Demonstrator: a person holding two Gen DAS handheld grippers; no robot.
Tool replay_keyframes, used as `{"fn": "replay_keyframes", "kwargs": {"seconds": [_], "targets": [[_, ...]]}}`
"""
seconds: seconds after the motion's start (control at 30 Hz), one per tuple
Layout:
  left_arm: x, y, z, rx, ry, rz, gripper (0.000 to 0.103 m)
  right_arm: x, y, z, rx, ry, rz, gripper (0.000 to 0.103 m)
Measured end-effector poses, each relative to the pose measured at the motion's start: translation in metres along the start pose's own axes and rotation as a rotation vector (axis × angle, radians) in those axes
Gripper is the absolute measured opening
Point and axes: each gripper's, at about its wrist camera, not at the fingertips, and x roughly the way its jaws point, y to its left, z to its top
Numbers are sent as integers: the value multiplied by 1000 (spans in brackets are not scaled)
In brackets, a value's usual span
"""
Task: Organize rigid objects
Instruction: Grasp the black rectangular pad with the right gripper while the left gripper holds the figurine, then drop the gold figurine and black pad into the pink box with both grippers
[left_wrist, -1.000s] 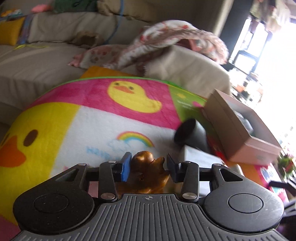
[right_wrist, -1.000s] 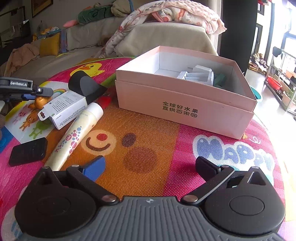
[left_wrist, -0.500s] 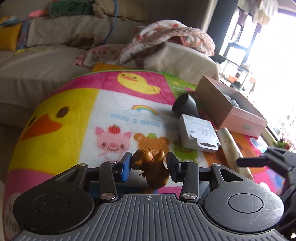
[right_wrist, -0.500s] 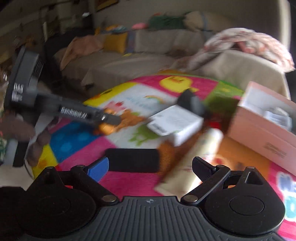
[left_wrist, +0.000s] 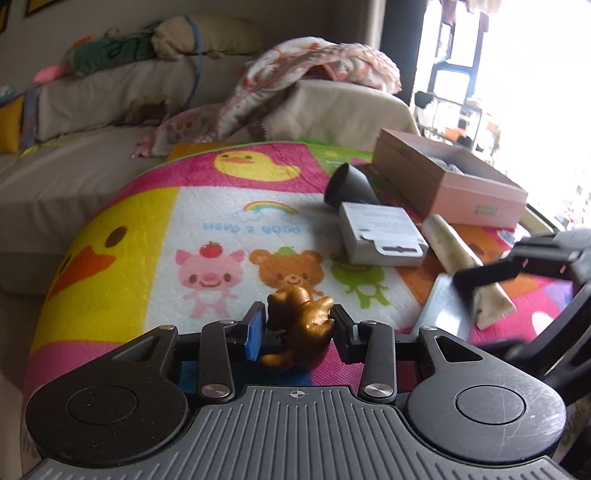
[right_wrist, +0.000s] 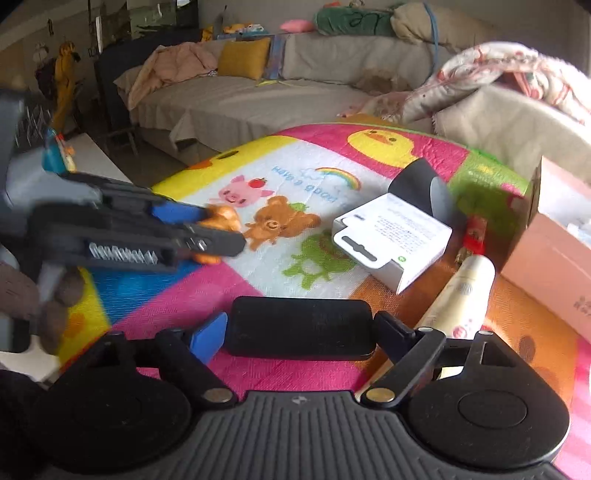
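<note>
The left gripper (left_wrist: 297, 328) is closed on a golden figurine (left_wrist: 301, 325); the blue pad touches one side of it and the black pad the other side, and the figurine is above the mat (left_wrist: 147, 229), near the printed bear; in the right wrist view the same gripper (right_wrist: 221, 230) appears at the left, blurred, with the figurine (right_wrist: 221, 221) seen as an orange shape between its fingers.

The right gripper (right_wrist: 299, 328) has its jaws wide apart, one on each side of a black case (right_wrist: 299, 326); the case lies flat on the mat (right_wrist: 184, 295) between the two fingertips, which are just beside its short ends; it cannot be told if they touch it; in the left wrist view this gripper (left_wrist: 476, 284) is at the right edge, over a flat object that reflects the light.

Beyond the case, a cream tube (right_wrist: 461, 295) lies on the mat, and next to it a white box (right_wrist: 391, 240) with printed text; behind the white box there is a dark cone (right_wrist: 424, 188), lying on its side; a small red object (right_wrist: 472, 236) is between the white box and the pink box (right_wrist: 546, 258) at the right edge; the pink box is open at the top (left_wrist: 454, 181) and some pale things are inside.

Behind the mat stands a beige sofa (right_wrist: 258, 99); a flowered blanket (left_wrist: 314, 70) and a yellow cushion (right_wrist: 243, 57) lie on it.
</note>
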Motion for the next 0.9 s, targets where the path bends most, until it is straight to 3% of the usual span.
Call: {"fn": "replay_keyframes", "kwargs": {"seconds": [0.07, 0.2, 0.37, 0.57, 0.63, 0.73, 0.9], "targets": [[1, -8, 1, 36, 9, -9, 42, -19, -4, -3, -7, -52, -35, 86], [3, -28, 1, 59, 29, -123, 42, -55, -20, -19, -21, -122, -193, 86], [9, -69, 3, 128, 78, -271, 42, -78, -56, -48, 32, -74, -408, 86], [9, -109, 18, 222, 109, -404, 42, -108, -82, -78, 131, -60, -499, 86], [7, -115, 35, 228, 99, -445, 42, -117, -83, -85, 123, -77, -516, 86], [7, -119, 73, 248, 31, -449, 42, -133, -84, -85, 119, -138, -532, 86], [26, -130, 155, 249, -114, -424, 42, -147, -103, -48, 138, -272, -564, 86]]}}
